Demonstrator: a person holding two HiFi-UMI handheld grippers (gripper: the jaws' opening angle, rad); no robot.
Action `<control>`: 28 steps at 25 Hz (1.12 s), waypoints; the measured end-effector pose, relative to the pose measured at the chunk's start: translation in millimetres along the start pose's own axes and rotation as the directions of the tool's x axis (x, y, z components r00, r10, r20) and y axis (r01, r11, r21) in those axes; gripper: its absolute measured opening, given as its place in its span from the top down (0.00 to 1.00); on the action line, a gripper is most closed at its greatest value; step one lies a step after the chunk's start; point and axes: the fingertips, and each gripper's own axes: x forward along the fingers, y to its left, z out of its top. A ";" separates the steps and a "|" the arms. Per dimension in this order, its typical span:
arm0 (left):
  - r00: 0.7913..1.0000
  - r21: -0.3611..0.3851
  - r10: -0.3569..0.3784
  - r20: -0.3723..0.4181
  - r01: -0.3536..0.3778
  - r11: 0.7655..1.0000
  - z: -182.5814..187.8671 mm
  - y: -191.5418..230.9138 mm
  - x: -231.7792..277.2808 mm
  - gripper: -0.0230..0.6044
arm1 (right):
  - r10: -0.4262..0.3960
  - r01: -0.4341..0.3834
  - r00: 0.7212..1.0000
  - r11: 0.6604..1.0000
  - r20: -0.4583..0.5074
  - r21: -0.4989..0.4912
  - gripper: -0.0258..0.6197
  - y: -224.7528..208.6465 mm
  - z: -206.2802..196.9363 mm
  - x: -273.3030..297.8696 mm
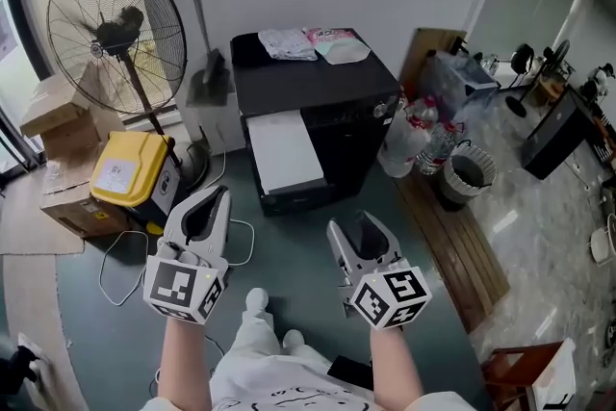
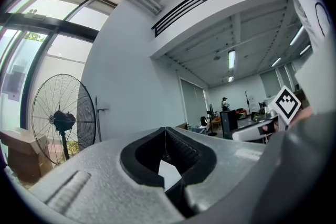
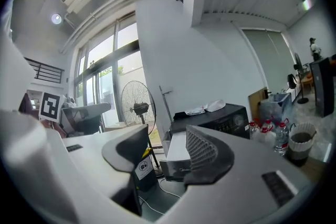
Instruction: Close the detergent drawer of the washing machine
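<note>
**Detergent drawer open, both tongs held short of it**

Detergent drawer (image 1: 284, 149), a white flat-topped slab, stood pulled out from the left part of the front of the black box-shaped washing machine (image 1: 327, 87); the machine sat on the grey-green floor (image 1: 289, 260) against the white back wall; pale folded cloths and packets (image 1: 313, 43) lay along the back edge of its top.

The left gripper (image 1: 217, 195), grey with a marker cube at its rear, pointed toward the drawer from the near side of the floor; its jaws were pressed together at the tips with nothing gripped; it was well apart from the drawer. The right gripper (image 1: 361, 226) was held beside it, nearer the machine's right half; its jaws stood wide apart and empty, and its own view showed the drawer's front beyond the gap, untouched.

A black pedestal fan (image 1: 115, 34) stood at the floor's left edge by the window; a yellow lidded container (image 1: 130, 170) and brown cardboard boxes (image 1: 58, 120) sat near its foot; clear plastic bottles (image 1: 419, 135) and a grey round bin (image 1: 467, 173) stood just right of the machine, beside a long wooden board (image 1: 452, 236).
</note>
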 end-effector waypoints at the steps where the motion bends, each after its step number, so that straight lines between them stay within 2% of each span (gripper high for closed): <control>1: 1.000 -0.002 -0.005 -0.002 0.005 1.000 -2.7 0.9 3.9 0.94 | -0.001 0.001 1.000 1.000 -0.006 0.014 0.64 -2.4 -4.1 4.9; 9: 0.998 -0.025 -0.057 -0.024 0.056 0.998 -26.3 19.0 32.6 0.94 | -0.007 0.012 0.998 0.997 -0.069 0.071 0.63 -11.2 -40.3 52.5; 12: 0.997 -0.032 -0.069 -0.033 0.068 0.997 -35.4 28.1 42.5 0.94 | -0.017 0.029 0.995 0.992 -0.099 0.122 0.63 -18.6 -60.6 69.6; 24: 0.988 -0.052 -0.122 -0.093 0.118 0.992 -73.0 48.2 78.0 0.94 | 0.016 0.044 0.979 0.956 -0.201 0.290 0.63 -38.3 -146.8 125.9; 28: 0.984 -0.056 -0.138 -0.113 0.133 0.990 -84.2 56.3 90.7 0.94 | 0.021 0.065 0.975 0.926 -0.222 0.372 0.62 -49.0 -175.7 138.9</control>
